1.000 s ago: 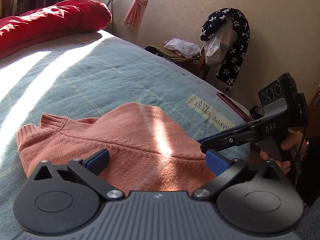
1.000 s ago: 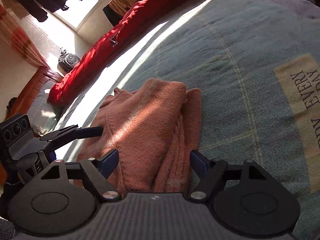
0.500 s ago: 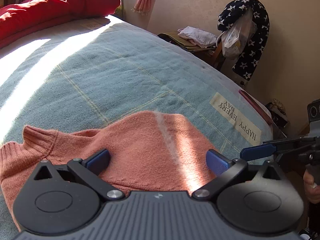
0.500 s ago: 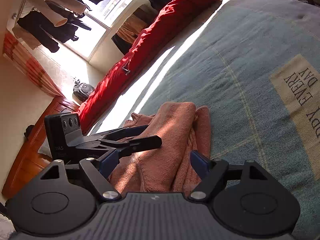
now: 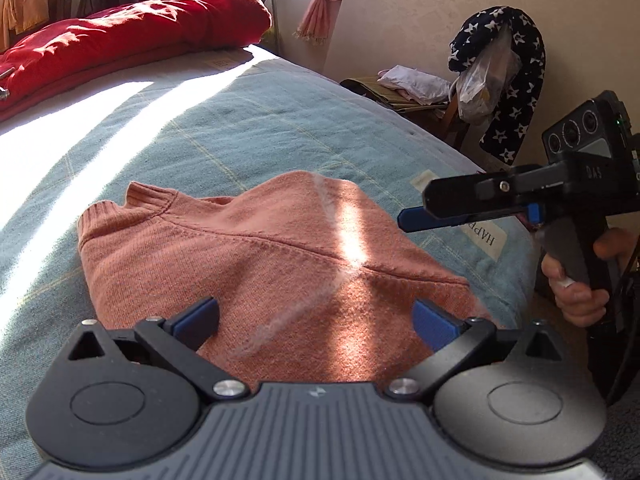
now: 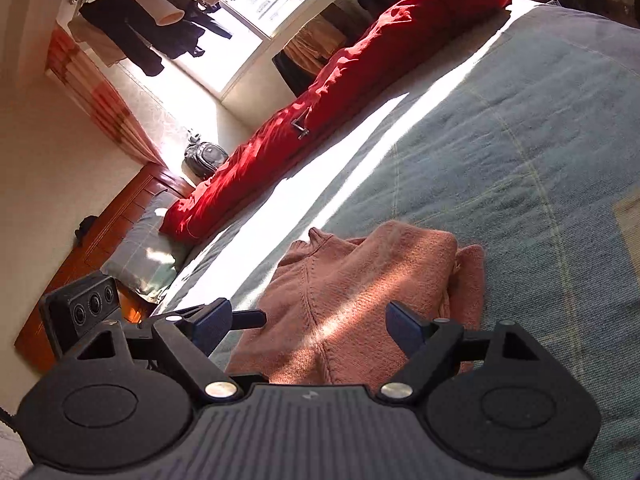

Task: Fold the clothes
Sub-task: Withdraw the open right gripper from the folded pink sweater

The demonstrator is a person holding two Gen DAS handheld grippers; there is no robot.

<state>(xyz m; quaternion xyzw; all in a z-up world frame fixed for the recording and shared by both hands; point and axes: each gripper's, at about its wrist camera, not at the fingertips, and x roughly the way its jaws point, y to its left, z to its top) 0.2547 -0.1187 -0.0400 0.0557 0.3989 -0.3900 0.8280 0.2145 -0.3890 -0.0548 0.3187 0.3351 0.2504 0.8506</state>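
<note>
Folded sweater (image 5: 272, 268) lay on the bed (image 5: 208, 136), lower centre. Left gripper (image 5: 316, 318) fingers stood apart, empty; right gripper (image 6: 308, 326) fingers, just widening, held nothing.

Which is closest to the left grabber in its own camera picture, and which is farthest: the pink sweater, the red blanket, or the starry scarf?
From the left gripper:
1. Pink sweater: lying on the bed right in front of the open jaws.
2. Starry scarf: hanging over a chair, off to the right beyond the bed's edge.
3. Red blanket: bunched at the bed's far end, upper left.
</note>
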